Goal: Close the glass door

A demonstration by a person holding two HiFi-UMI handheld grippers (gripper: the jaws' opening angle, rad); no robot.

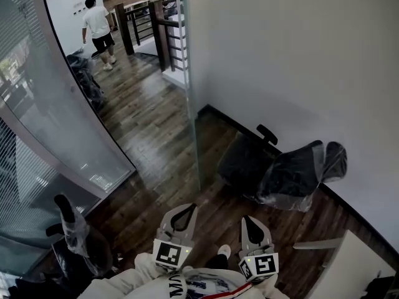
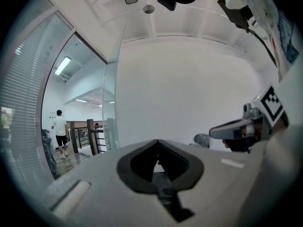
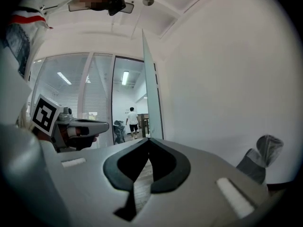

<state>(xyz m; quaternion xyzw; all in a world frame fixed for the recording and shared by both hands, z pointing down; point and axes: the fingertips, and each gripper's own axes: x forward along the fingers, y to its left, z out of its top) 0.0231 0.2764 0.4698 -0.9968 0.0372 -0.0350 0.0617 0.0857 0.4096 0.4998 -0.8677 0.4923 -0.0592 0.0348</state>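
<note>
The left gripper (image 1: 187,210) and the right gripper (image 1: 249,220) are held level and side by side, close to the body, and both are pointed toward the glass door (image 1: 191,98). The jaws of each gripper are brought fully together, with nothing between them. This is judged to suit a push with the closed tips rather than a grasp. The door is well ahead of both grippers and untouched. It stands open, with its free edge turned toward them. It lies straight ahead of the right gripper, and ahead and somewhat to the left of the left gripper.

Only in the head view is the foot of the door seen on the wooden floor (image 1: 149,136), and there a plastic-wrapped chair (image 1: 280,167) is shown ahead and to the right of the right gripper, against the wall (image 1: 299,55). In the gripper views the meeting of the jaw tips is shown plainly, and the door is followed up to the ceiling. Each gripper is also seen from the side in the other's view. A person (image 1: 98,27) is seen far beyond the doorway.
</note>
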